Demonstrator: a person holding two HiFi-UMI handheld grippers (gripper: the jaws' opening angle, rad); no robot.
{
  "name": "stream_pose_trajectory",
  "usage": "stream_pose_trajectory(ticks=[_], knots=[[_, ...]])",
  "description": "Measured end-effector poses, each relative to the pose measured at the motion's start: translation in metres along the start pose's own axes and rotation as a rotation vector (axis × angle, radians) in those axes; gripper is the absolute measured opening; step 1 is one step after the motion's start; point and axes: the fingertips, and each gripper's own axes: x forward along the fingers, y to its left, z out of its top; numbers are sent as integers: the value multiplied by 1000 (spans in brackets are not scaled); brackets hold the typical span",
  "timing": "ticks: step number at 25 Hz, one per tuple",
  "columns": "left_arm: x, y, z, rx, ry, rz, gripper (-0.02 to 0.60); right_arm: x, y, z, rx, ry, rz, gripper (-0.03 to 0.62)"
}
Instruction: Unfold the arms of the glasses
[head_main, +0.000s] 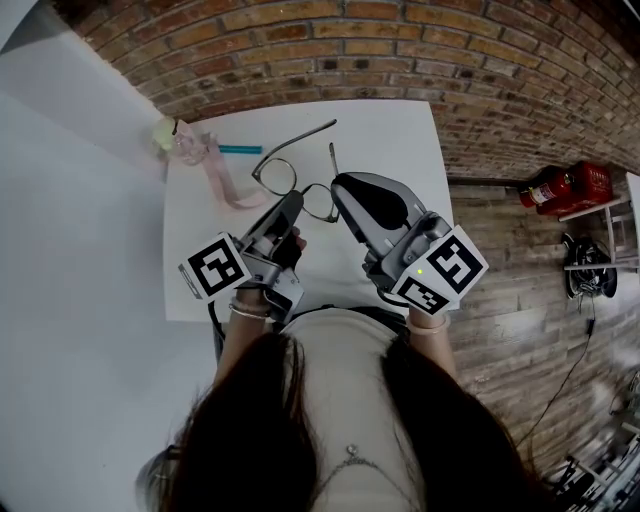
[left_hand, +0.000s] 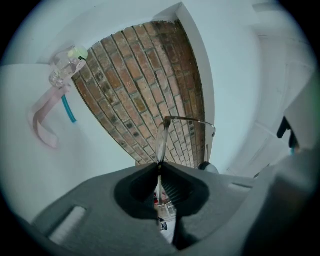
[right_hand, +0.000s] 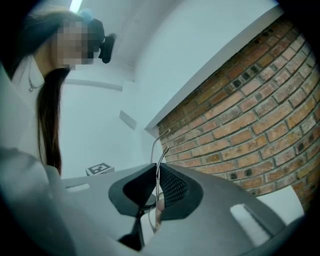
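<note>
Two tongs hold the thin metal-framed glasses (head_main: 276, 174) at picture centre.
Left tongs (head_main: 292, 203) pinch a lens rim (left_hand: 161, 142), right tongs (head_main: 343, 190) its wire; probably light and fragile, so grip near hinges.

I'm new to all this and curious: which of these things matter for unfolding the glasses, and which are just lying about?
In the job: glasses, left hand-held gripper, right hand-held gripper, both shut on them.
Lying about: pink strap and teal stick on the table, red fire extinguisher.
</note>
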Motion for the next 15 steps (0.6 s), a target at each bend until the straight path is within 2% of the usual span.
stream_pose_trajectory(ticks=[4,7,10,15], knots=[[0,-1,1,-40,-15,-14,20,-1,-1,1,2,-6,-3,26],[-2,4,4,-23,-15,-3,20,-1,-1,2,6,-11,-2,26],[-1,-2,5,-81,-32,-36,20,-1,-1,3,10,-16,-2,26],[-2,-2,8,-95,-39,-44,20,-1,-2,5,12,-22,-2,26]])
